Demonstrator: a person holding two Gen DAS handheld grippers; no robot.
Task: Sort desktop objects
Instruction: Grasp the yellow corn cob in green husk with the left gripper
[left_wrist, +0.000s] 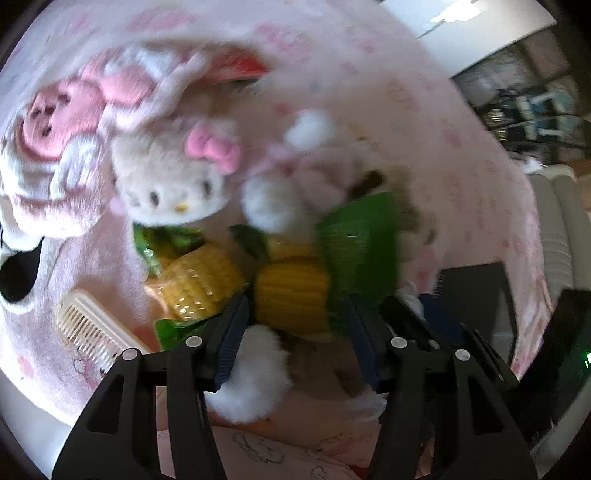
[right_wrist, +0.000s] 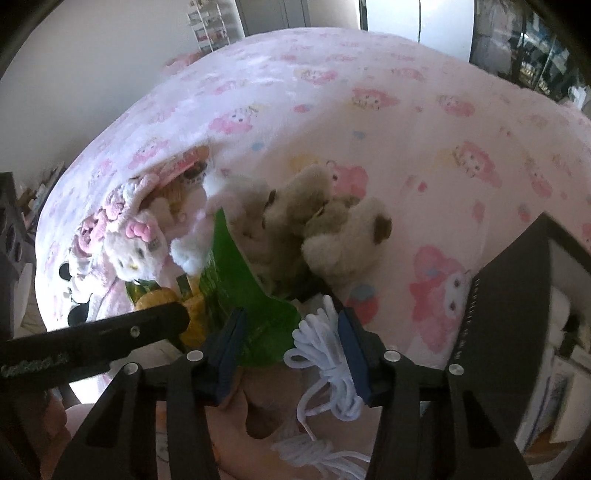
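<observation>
In the left wrist view my left gripper (left_wrist: 295, 321) stands open, its jaws on either side of a yellow corn plush (left_wrist: 291, 295) with a green leaf (left_wrist: 358, 240). Whether the pads touch it is unclear in the blur. A white fluffy paw (left_wrist: 255, 376) lies under the jaws. My right gripper (right_wrist: 291, 343) is open too. Between its jaws lie a bundle of white cord (right_wrist: 321, 350) and the tip of the green leaf (right_wrist: 258, 317). One finger (right_wrist: 155, 323) of the left gripper reaches in from the left over the yellow corn (right_wrist: 194, 314).
A white kitty plush (left_wrist: 170, 177) with a pink bow, a pink plush (left_wrist: 55, 122), wrapped corn (left_wrist: 199, 284) and a cream comb (left_wrist: 88, 328) lie on the pink blanket (right_wrist: 369, 74). Beige bears (right_wrist: 332, 229) sit behind the leaf. A black box (right_wrist: 517, 314) stands at the right.
</observation>
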